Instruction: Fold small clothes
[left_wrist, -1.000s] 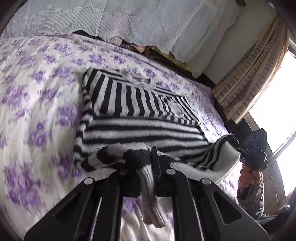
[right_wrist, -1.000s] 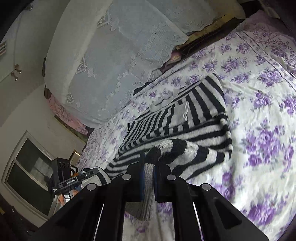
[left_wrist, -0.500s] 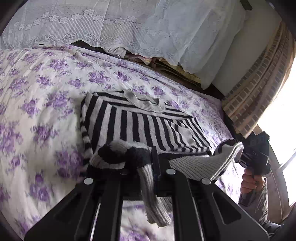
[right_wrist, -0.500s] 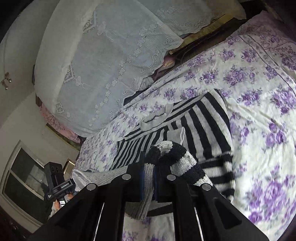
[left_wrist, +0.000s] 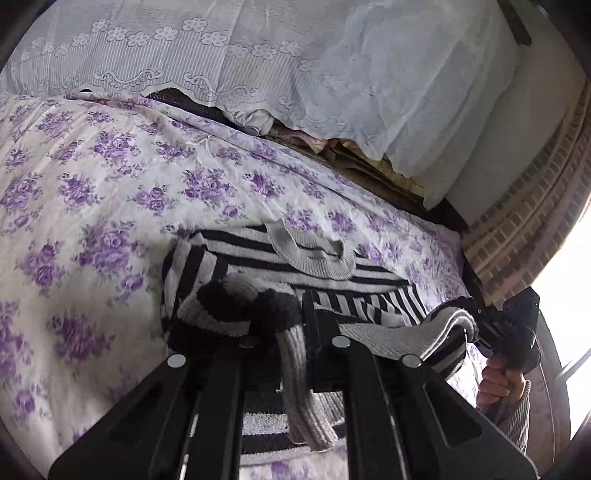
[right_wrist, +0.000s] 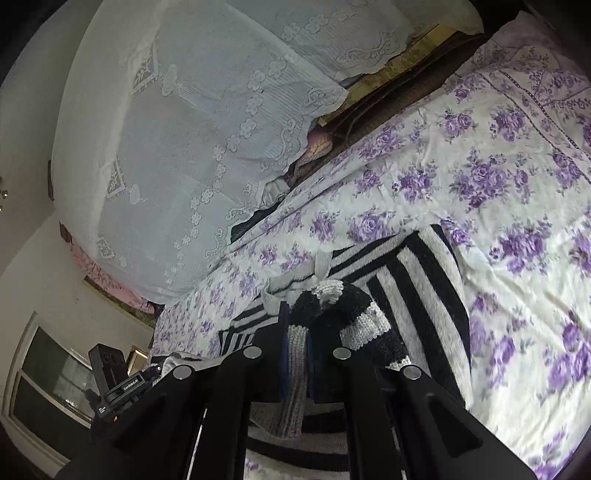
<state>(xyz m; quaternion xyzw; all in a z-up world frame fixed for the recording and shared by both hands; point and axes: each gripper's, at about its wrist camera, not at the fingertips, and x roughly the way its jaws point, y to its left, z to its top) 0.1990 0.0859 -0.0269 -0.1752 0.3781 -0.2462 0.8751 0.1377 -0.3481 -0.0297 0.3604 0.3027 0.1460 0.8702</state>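
Note:
A black and white striped knit sweater (left_wrist: 332, 284) lies on the floral bedspread, its grey collar (left_wrist: 306, 254) toward the headboard. My left gripper (left_wrist: 295, 332) is shut on the sweater's ribbed hem, which bunches over its tips and hangs between the fingers. My right gripper (right_wrist: 295, 332) is shut on the hem's other corner (right_wrist: 343, 314). The hem is lifted and carried over the sweater's body (right_wrist: 424, 295) toward the collar (right_wrist: 295, 280). Each gripper shows in the other's view: the right (left_wrist: 509, 328), the left (right_wrist: 118, 387).
The white bedspread with purple flowers (left_wrist: 92, 192) spreads wide to the left; it also fills the right of the right wrist view (right_wrist: 517, 184). A lace-covered pile (left_wrist: 295, 66) stands at the headboard. A checked curtain (left_wrist: 535, 229) and bright window are at the right.
Both grippers have carried the hem forward over the sweater toward the collar. Less of the sweater's body shows beyond the held hem than before.

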